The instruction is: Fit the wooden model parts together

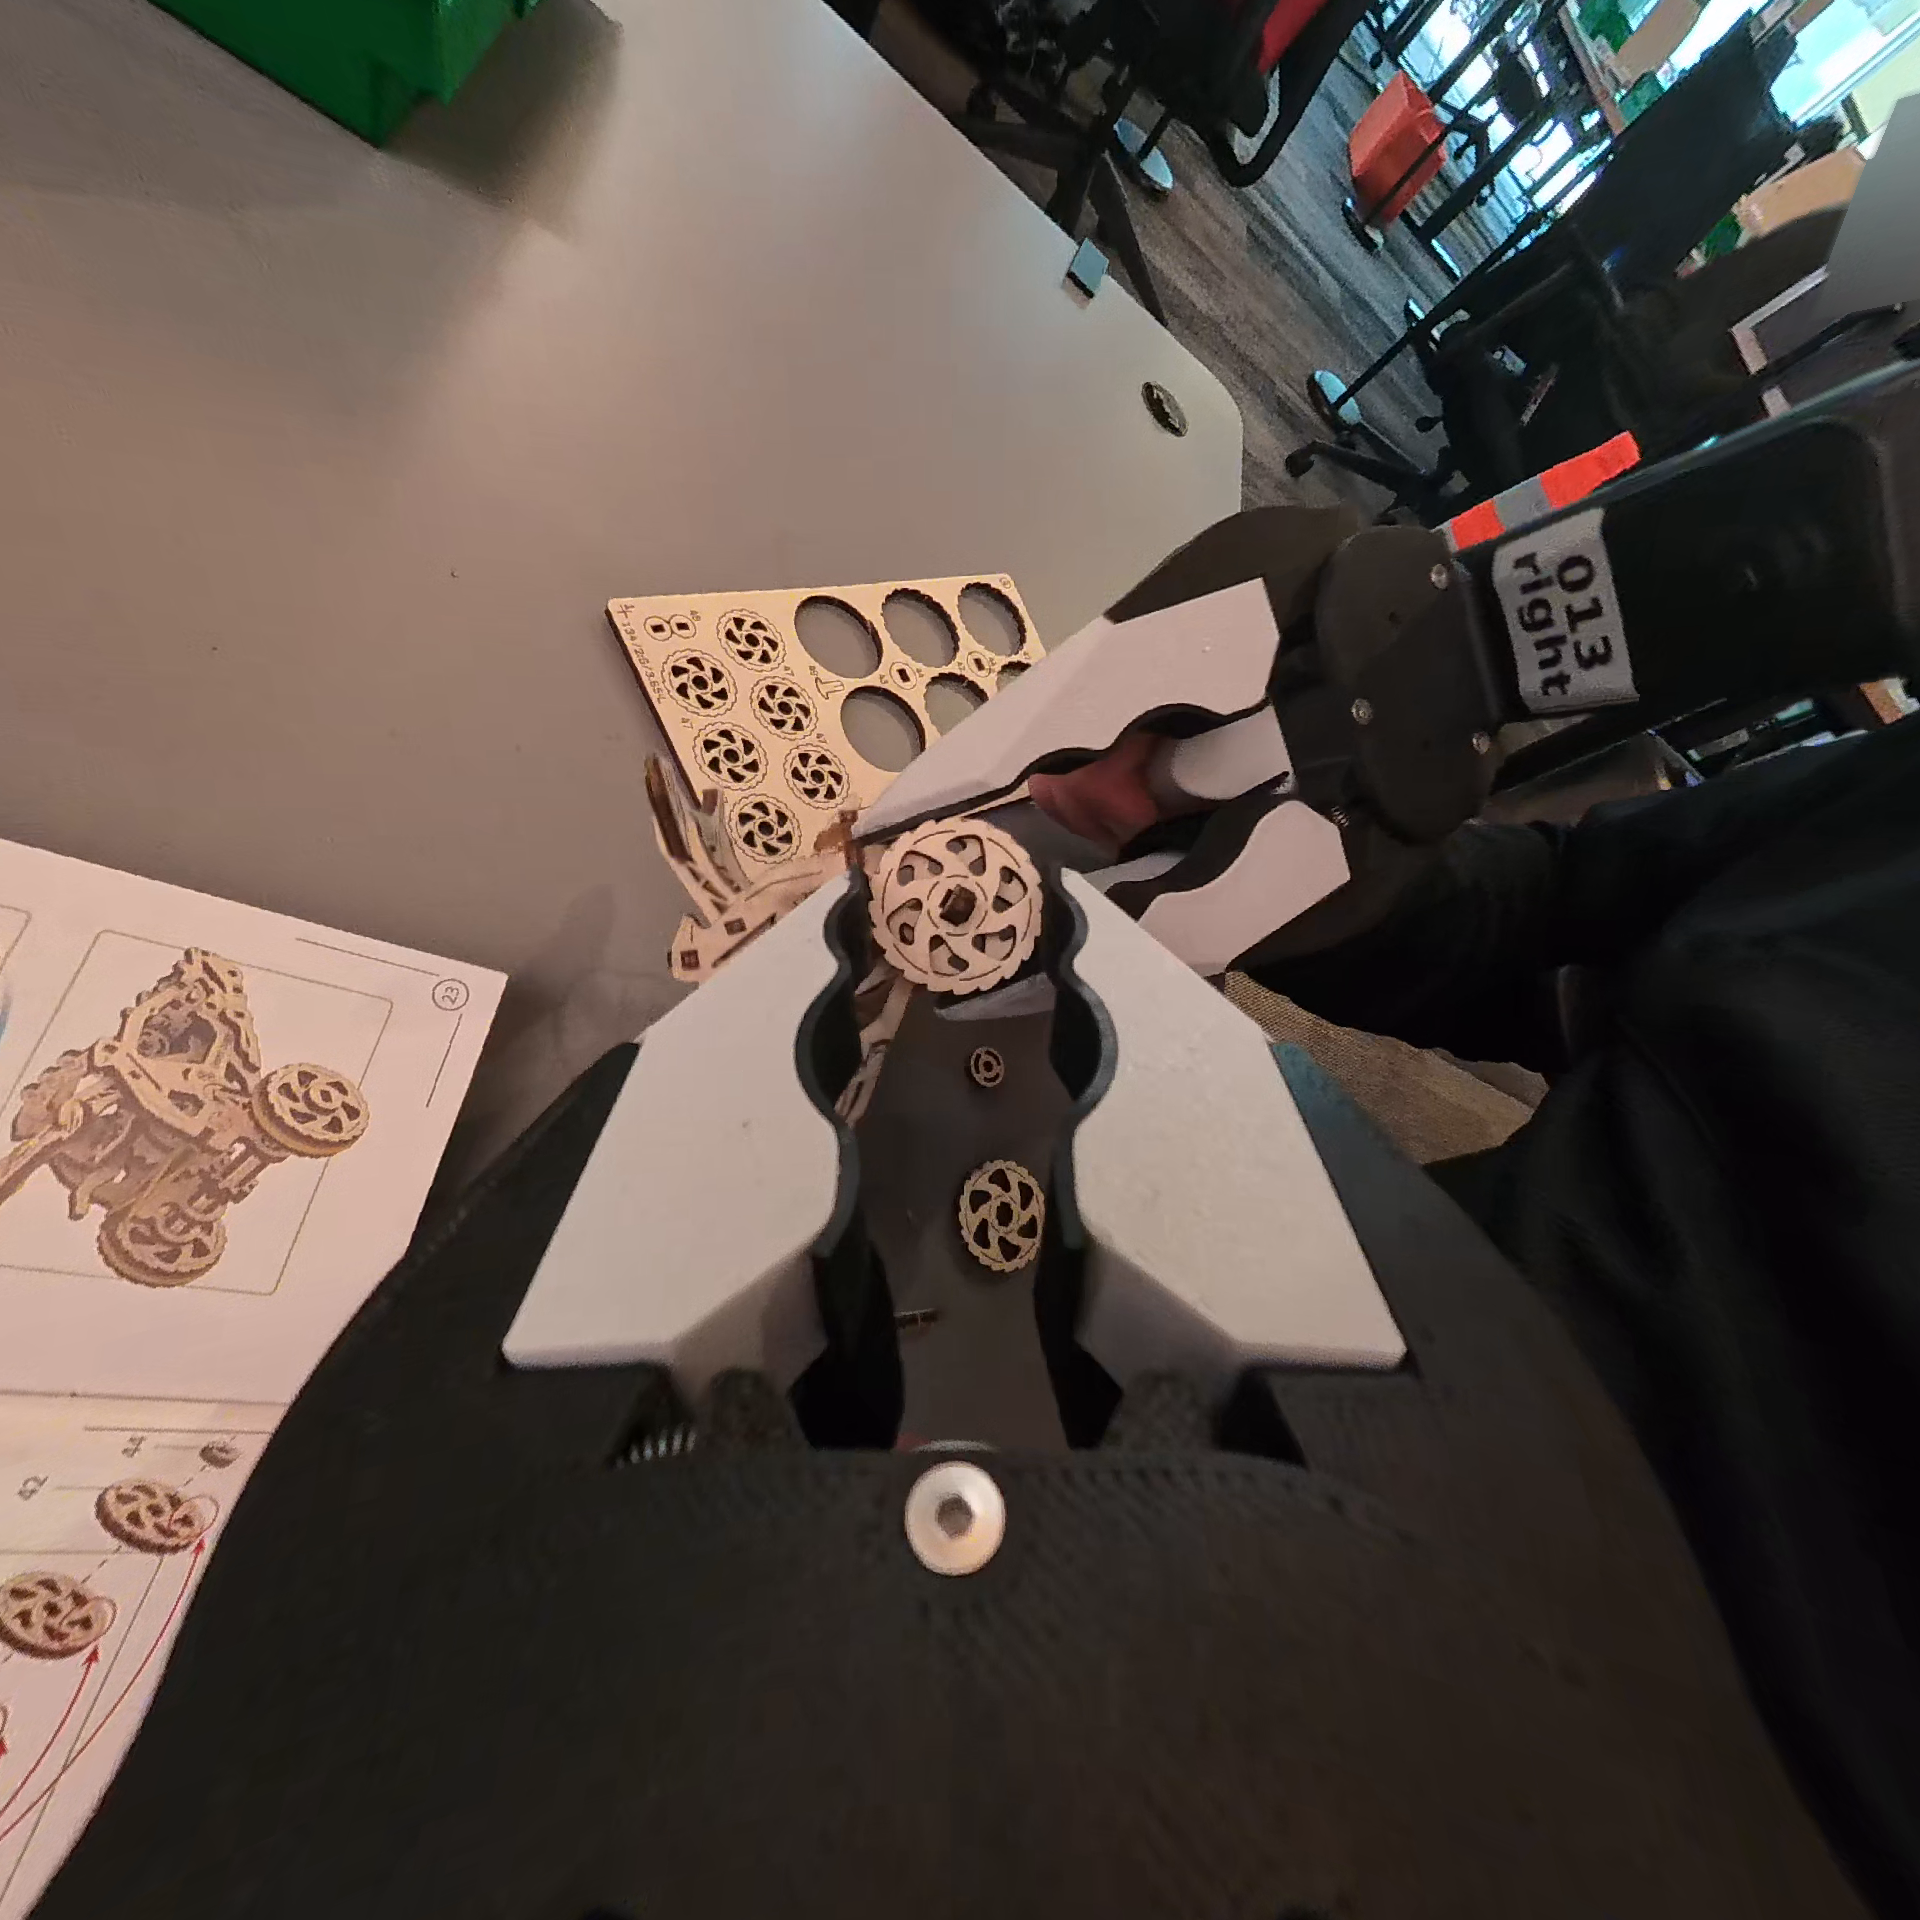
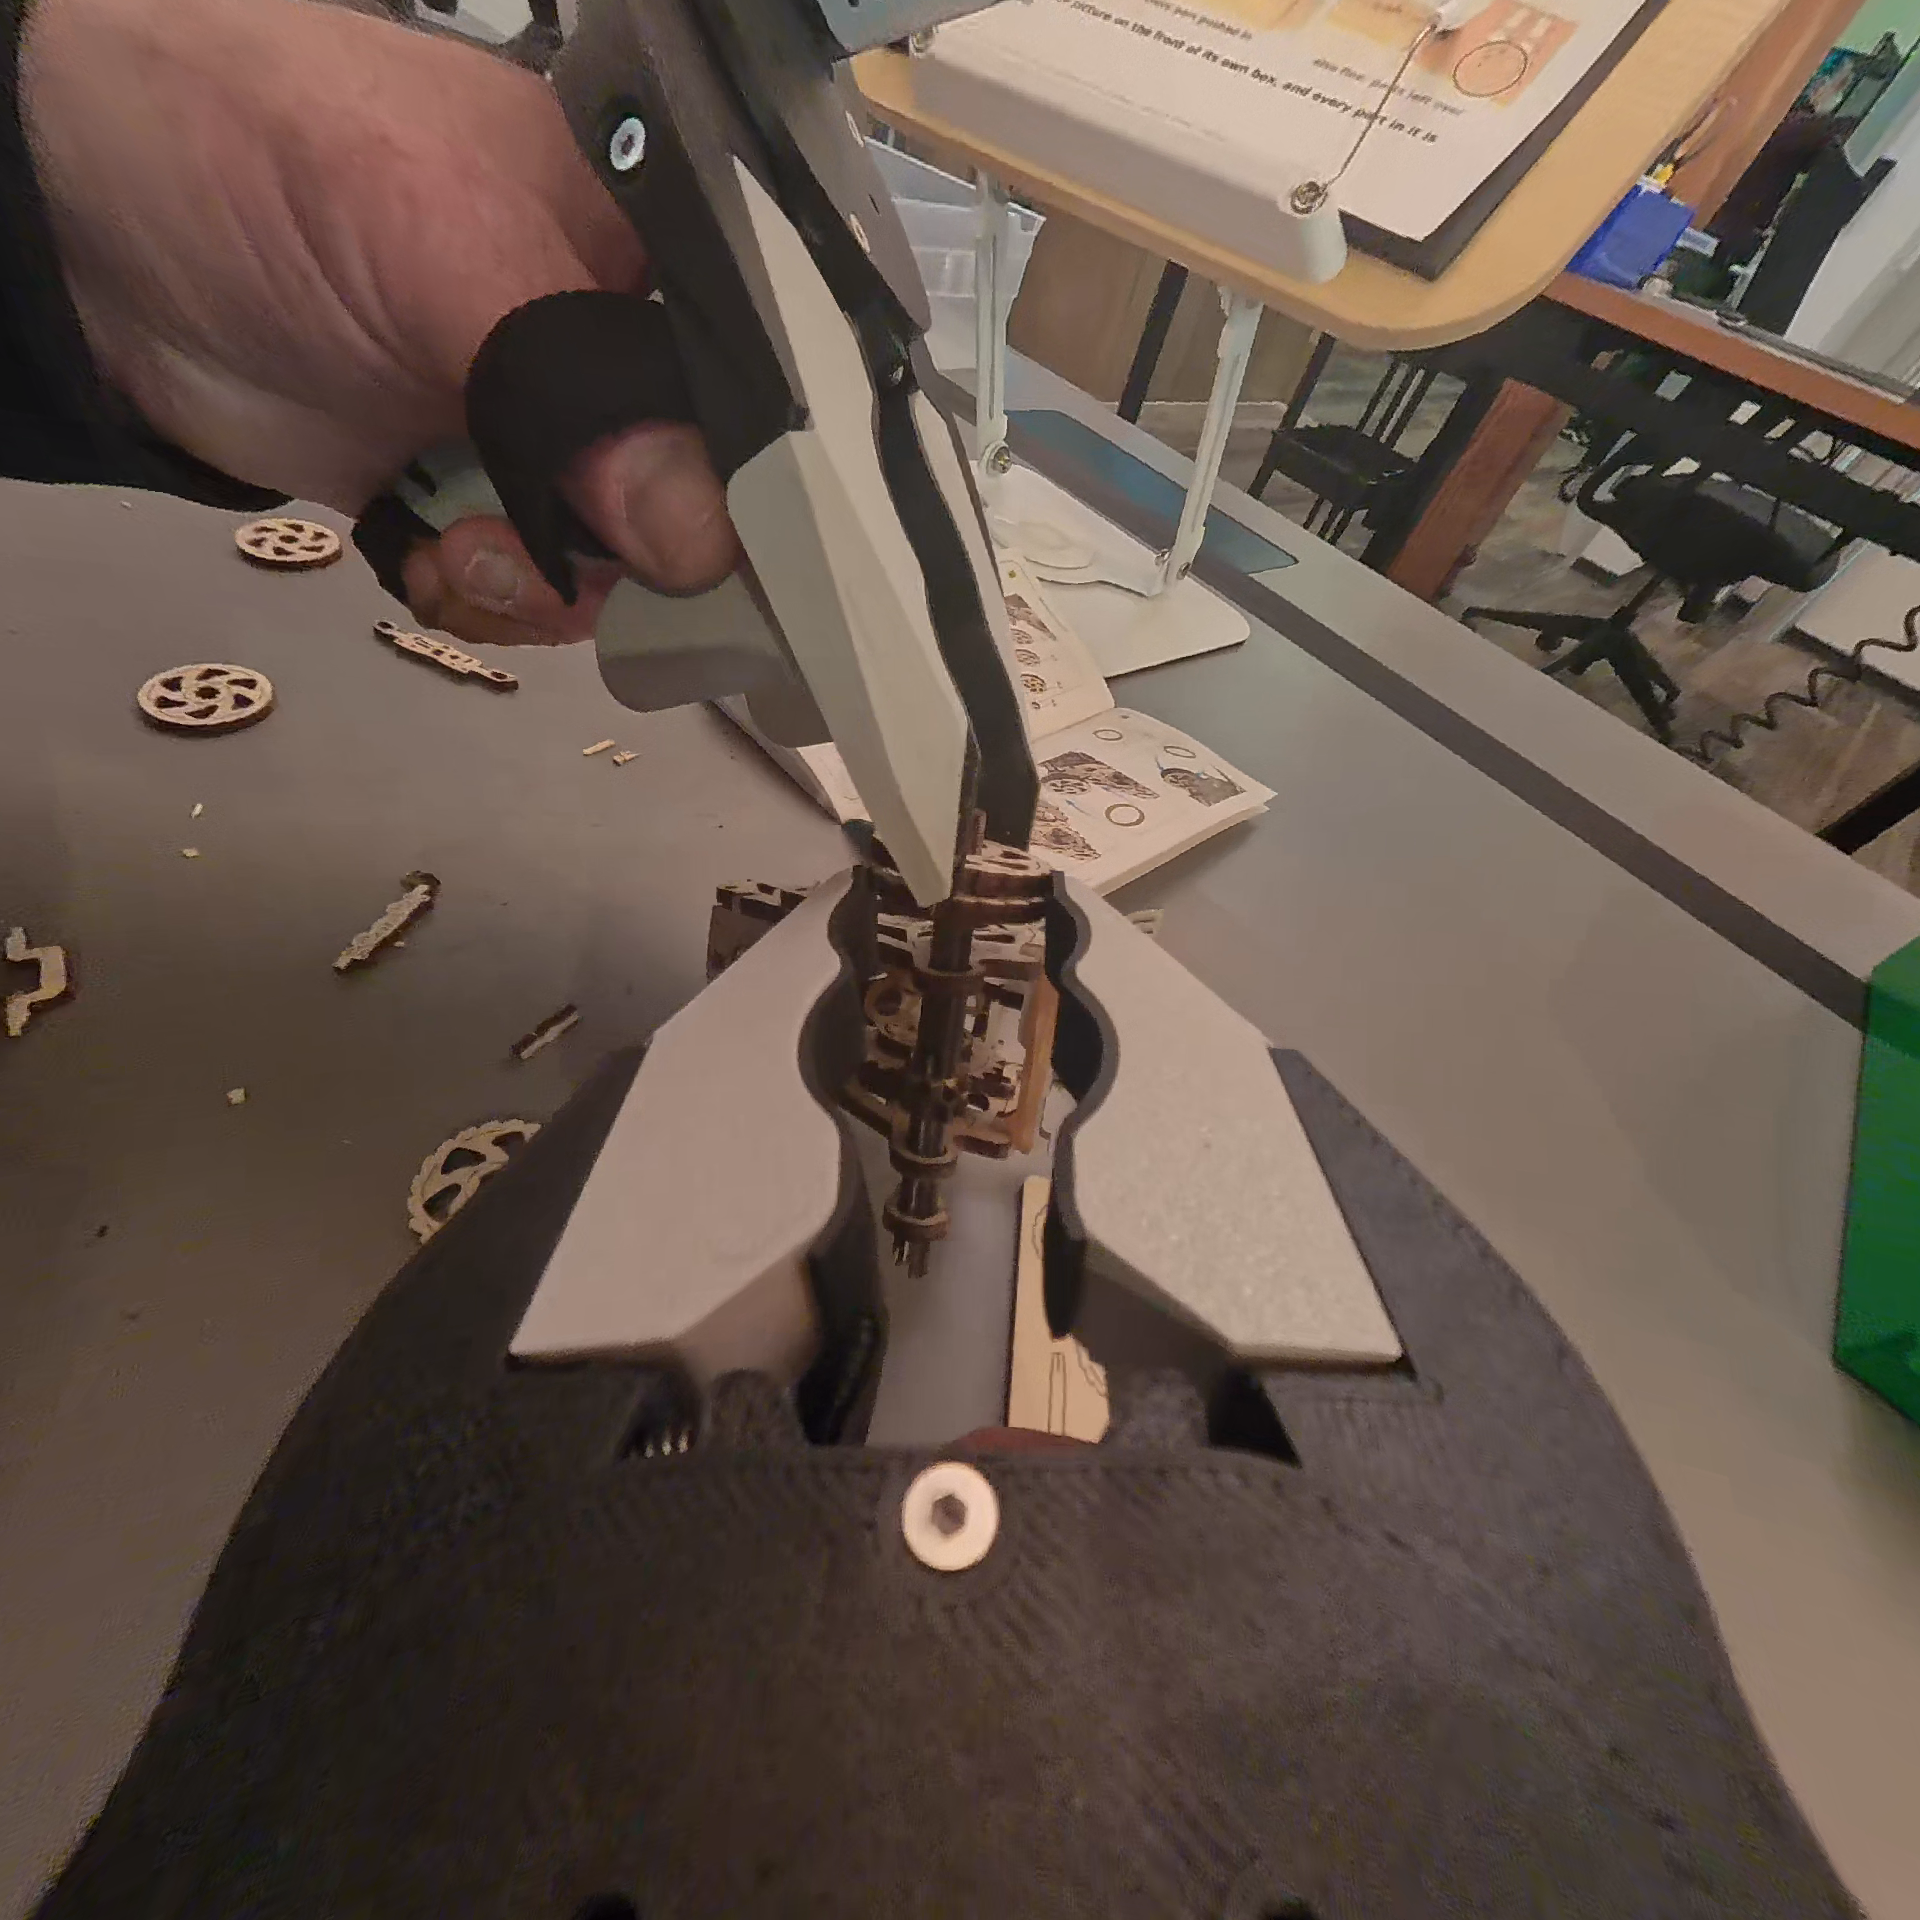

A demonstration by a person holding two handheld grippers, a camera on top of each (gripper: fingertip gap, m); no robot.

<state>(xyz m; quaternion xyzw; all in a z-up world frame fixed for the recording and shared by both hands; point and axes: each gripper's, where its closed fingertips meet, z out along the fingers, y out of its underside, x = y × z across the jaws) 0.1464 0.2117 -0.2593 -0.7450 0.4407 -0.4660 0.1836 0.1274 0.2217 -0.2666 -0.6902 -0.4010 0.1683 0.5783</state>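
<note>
The left gripper (image 1: 954, 925) pinches a toothed wooden wheel (image 1: 954, 912) at its tips. The right gripper (image 2: 956, 935) clamps the part-built wooden model (image 2: 951, 1023), whose axle meets the wheel. A wooden parts sheet (image 1: 821, 691) lies on the desk (image 1: 416, 468) at twelve o'clock, and an instruction sheet (image 1: 208, 1122) at nine.

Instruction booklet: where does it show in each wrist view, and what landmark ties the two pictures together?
Left wrist view: the instruction booklet lies open at the lower left edge, on the grey table.
Right wrist view: the booklet is above centre, just right of the left gripper.
Shared landmark: the green bin, top left and at the right edge.
</note>
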